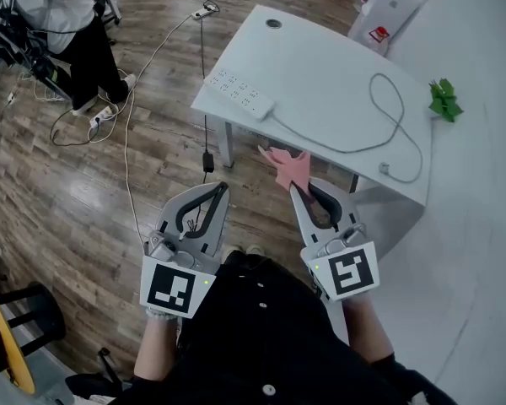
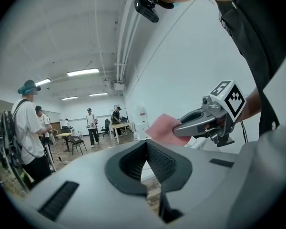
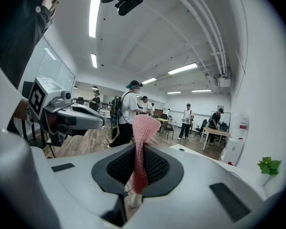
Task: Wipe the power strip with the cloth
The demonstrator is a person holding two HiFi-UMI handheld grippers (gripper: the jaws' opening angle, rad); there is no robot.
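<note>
The power strip (image 1: 239,94) is sitting at the left edge of the white table (image 1: 337,74), well apart from both claws. The pink cloth (image 1: 288,167) is being pinched tight by the right gripper (image 1: 293,187). The left gripper (image 1: 221,189) is being held closed, empty. Probably best if the cloth's being laid flat and dragged lengthwise.

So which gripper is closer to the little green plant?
Right. The right gripper, holding the cloth, sits down-left of the plant; the left gripper is farther left still.

The white rectangular power strip (image 1: 239,93) lies on the white bench's (image 1: 320,57) left corner. The pink knitted cloth (image 1: 287,165), in the right hand-held gripper (image 1: 295,189), sits just before the bench's near edge.
</note>
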